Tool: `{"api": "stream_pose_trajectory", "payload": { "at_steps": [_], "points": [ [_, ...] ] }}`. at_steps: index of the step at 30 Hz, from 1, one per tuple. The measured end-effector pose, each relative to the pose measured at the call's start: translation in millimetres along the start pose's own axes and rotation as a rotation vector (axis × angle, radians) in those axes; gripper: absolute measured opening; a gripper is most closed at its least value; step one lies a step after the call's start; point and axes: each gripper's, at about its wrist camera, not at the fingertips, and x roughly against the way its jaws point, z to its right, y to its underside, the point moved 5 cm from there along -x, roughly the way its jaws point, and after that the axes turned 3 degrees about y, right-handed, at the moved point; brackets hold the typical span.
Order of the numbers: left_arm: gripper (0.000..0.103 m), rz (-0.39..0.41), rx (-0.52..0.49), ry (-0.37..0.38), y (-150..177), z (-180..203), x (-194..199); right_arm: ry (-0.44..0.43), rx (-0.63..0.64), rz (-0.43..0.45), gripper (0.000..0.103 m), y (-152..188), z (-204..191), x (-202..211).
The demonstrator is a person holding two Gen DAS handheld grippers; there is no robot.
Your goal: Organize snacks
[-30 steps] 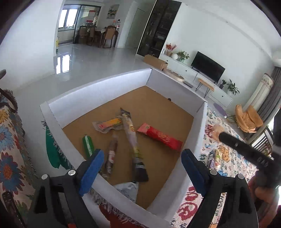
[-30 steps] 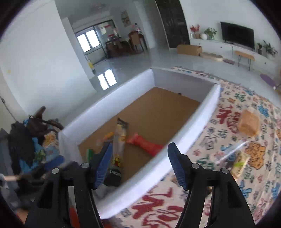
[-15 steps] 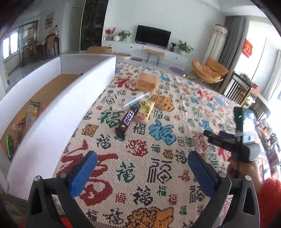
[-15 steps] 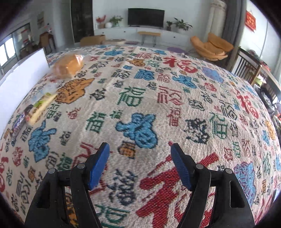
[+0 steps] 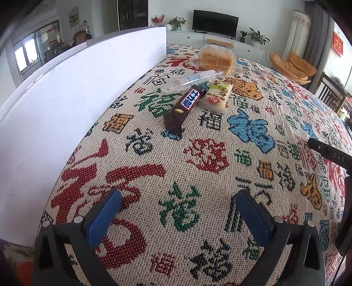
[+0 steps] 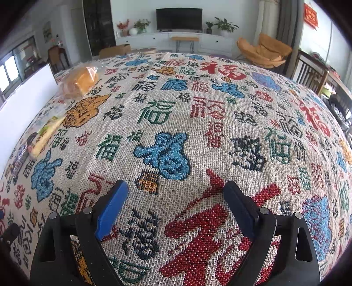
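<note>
1. Your left gripper [image 5: 176, 211]: jaws wide apart, nothing between the blue pads [image 5: 103, 216]. Hovers over the woven cloth [image 5: 204, 154], low, w/ the white box wall [image 5: 66, 92] running along its left side.

2. Your right gripper [image 6: 176, 206]: jaws also spread, nothing held. Sits over a bare stretch of the cloth, red and blue characters under it, well apart from the snacks.

3. Snack group, left wrist view, ahead of your left gripper, near the box wall but not touching it:
 a. Chocolate bar [image 5: 184, 105], brown wrapper w/ blue-white label, nearest to you, lying lengthwise away from you.
 b. Pale green-and-white packet [image 5: 216, 96], just beside the bar on its right, edges touching or nearly so.
 c. Clear plastic tube pack [image 5: 193, 79], behind both, lying crosswise.
 d. Bagged bread loaf [image 5: 214, 58], farthest back, in clear wrap.

4. Same group, right wrist view: far left edge. Bread [image 6: 80, 82] at upper left, green packet [image 6: 45, 135] below it, bar [image 6: 19, 159] at the frame margin, blurred. Box wall [image 6: 24, 105] beside them.

5. Bkgd: TV [image 6: 179, 18] on a white low cabinet, orange chair [image 6: 263, 51] at right.
</note>
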Motion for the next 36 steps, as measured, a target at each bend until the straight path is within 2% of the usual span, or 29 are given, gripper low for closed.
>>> {"api": "stream_pose_trajectory", "payload": {
  "at_steps": [6, 36],
  "points": [
    [0.103, 0.013, -0.01, -0.028, -1.8, 3.4, -4.8, 0.0, 0.0, 0.0, 0.092, -0.3, -0.5, -0.1],
    [0.103, 0.019, -0.013, -0.026, -2.0, 3.4, -4.9, 0.0, 0.0, -0.001, 0.092, 0.0, 0.5, 0.4]
  ]
}}
